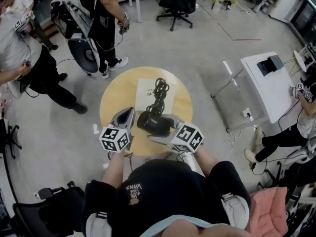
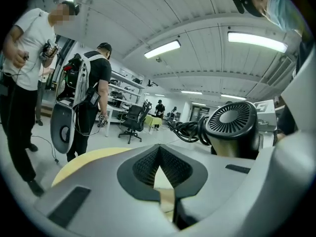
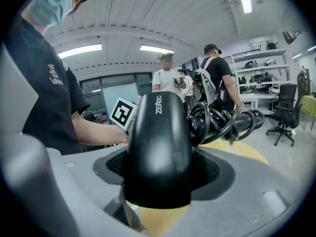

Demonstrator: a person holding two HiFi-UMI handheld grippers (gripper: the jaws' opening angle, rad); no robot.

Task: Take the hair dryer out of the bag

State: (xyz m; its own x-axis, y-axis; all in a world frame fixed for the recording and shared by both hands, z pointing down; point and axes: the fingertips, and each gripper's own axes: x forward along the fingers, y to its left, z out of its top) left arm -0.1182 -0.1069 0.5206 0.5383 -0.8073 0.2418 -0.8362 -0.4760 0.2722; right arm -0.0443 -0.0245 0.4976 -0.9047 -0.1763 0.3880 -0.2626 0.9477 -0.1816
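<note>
The round table [image 1: 111, 102] is the landmark. A flat white sheet, probably the bag [image 1: 142, 100], lies at its middle. The dryer [image 1: 154, 123] is out of it, held over the near half of the table. Its cord [image 1: 160, 90] is bundled round the handle and sticks out over the bag.

What could go wrong: the barrel is smooth and rounded and is gripped from one side only. The weight of the handle and cord could roll it in the pads or let it slip. A loose loop of cord might also catch the bag and drag it.

The right gripper [image 1: 159, 130] is clenched round the barrel, with its jaws spread by the barrel's width. The left gripper [image 1: 127, 115], over the table's near left edge, has its jaws pressed together on nothing and touches nothing.
</note>
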